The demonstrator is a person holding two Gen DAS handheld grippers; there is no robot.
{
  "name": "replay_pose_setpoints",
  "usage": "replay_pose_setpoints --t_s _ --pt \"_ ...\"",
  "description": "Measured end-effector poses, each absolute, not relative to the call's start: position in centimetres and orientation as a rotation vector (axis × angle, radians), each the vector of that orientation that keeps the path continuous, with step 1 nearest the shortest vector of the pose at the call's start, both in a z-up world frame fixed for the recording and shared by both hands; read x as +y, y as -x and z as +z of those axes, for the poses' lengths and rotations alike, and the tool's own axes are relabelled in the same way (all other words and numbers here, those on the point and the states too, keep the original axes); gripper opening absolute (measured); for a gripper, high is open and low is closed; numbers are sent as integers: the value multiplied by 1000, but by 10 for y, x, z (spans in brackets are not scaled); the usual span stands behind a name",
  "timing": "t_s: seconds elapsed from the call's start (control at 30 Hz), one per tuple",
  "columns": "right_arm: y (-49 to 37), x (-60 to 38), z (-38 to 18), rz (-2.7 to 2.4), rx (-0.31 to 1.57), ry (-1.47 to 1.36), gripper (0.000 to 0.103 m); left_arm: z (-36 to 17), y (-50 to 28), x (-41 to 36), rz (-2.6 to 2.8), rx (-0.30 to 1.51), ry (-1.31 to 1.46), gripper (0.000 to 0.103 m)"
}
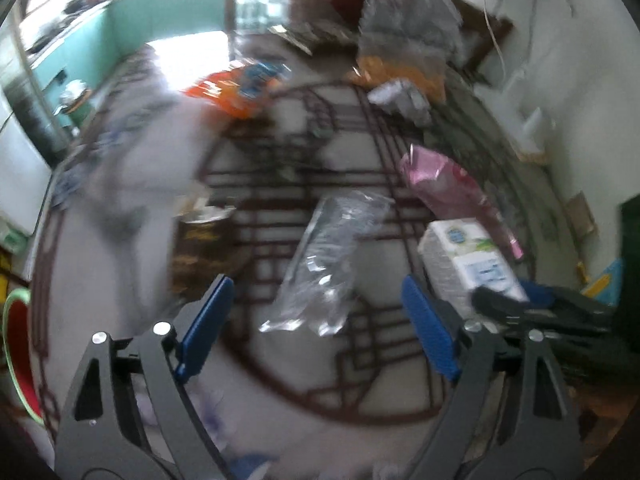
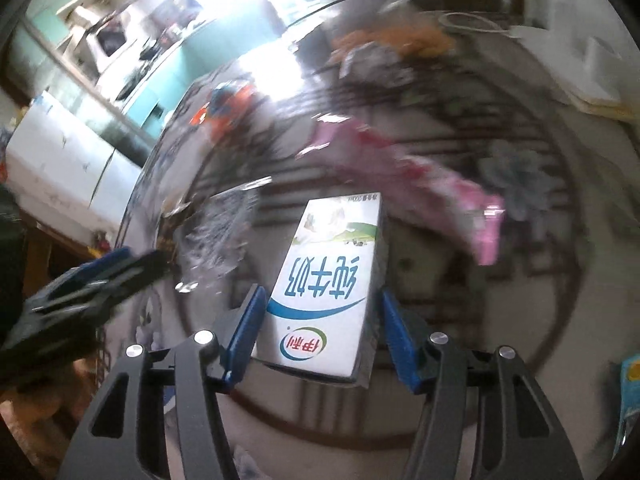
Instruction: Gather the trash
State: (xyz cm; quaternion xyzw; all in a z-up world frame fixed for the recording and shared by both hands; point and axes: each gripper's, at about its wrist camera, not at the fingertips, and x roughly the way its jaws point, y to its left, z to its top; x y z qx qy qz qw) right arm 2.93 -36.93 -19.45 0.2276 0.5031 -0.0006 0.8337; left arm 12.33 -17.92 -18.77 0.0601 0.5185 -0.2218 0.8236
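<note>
At the bottom of the right wrist view, your right gripper (image 2: 320,328) has its jaws part-way open around the white milk carton (image 2: 332,276) lying on the patterned bench (image 2: 520,320); whether the pads press it you cannot tell. In the left wrist view, your left gripper (image 1: 316,328) stands wide and empty, low centre, over a clear plastic wrapper (image 1: 328,260). Farther up lie a pink wrapper (image 1: 452,188) and an orange packet (image 1: 240,88).

A patterned table (image 1: 280,380) (maroon lines) bears a clear wrapper (image 1: 328,256), milk carton (image 2: 332,280), pink packet (image 1: 452,188).
</note>
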Motion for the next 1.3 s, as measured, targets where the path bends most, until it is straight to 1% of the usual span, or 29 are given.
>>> replay_pose_setpoints --t_s 0.03,0.07,0.13,0.17,0.2,0.3,0.33,0.37,0.4,0.43,0.53,0.6,0.63,0.67,0.73,0.77,0.8,0.83,0.9,0.93,0.97,1.03,1.07,1.13,1.23,1.3 --pt "-28 -375 -193 -12 1059 -488 56 -196 -129 -186 -481 1118 -139 82" --pt "-26 -380 -192 -24 1049 -497 56 -201 -133 -191 -485 1129 -144 78" --pt "-26 -385 -192 -39 1040 -507 56 -218 -144 -200 -493 1170 -151 63" --pt "-27 -388 -192 -45 1036 -513 56 -225 -148 -201 -491 1190 -154 42" --pt "-27 -388 -192 -48 1033 -516 56 -231 -151 -202 -483 1208 -162 32" --pt "-28 -388 -184 -45 1016 -503 55 -227 -153 -202 -494 1199 -152 30" --pt "-27 -387 -182 -43 1009 -494 49 -221 -150 -201 -495 1179 -161 30" --pt "-28 -386 -180 -36 1006 -488 11 -216 -148 -200 -495 1164 -167 30" --pt "-31 -384 -178 -16 1015 -490 0 -210 -145 -199 -494 1147 -168 30" --pt "-32 -380 -177 -4 1014 -489 4 -203 -143 -197 -494 1134 -167 30" --pt "-35 -368 -174 6 1025 -426 3 -184 -133 -190 -480 1088 -163 30" --pt "-34 -360 -175 21 1039 -405 7 -172 -128 -184 -470 1066 -154 30" --pt "-33 -359 -175 16 1039 -398 14 -166 -124 -179 -463 1056 -145 30" --pt "-32 -358 -173 17 1033 -388 34 -160 -121 -175 -459 1046 -133 30" --pt "-32 -355 -172 1 1023 -336 54 -151 -115 -166 -450 1028 -118 30" --pt "-34 -352 -172 -9 1026 -280 56 -147 -110 -161 -444 1022 -112 30" --pt "-37 -350 -174 -3 1040 -244 61 -144 -108 -157 -439 1019 -108 30" --pt "-41 -347 -177 7 1060 -206 71 -140 -103 -151 -430 1014 -101 30" --pt "-48 -338 -184 23 1087 -111 72 -135 -96 -142 -414 1002 -88 30" --pt "-53 -333 -190 36 1110 -62 76 -133 -92 -138 -406 997 -80 30" --pt "-58 -327 -199 44 1139 -5 77 -128 -87 -131 -392 990 -68 30" --pt "-63 -319 -215 47 1182 57 77 -122 -79 -123 -374 977 -57 30" --pt "-65 -316 -222 49 1200 80 73 -117 -74 -118 -360 965 -53 30" --pt "-67 -310 -235 39 1233 117 60 -109 -67 -110 -335 944 -52 30" --pt "-63 -308 -232 45 1227 75 54 -92 -55 -93 -288 896 -43 30" --pt "-56 -306 -219 64 1193 30 52 -84 -49 -84 -269 873 -31 30"
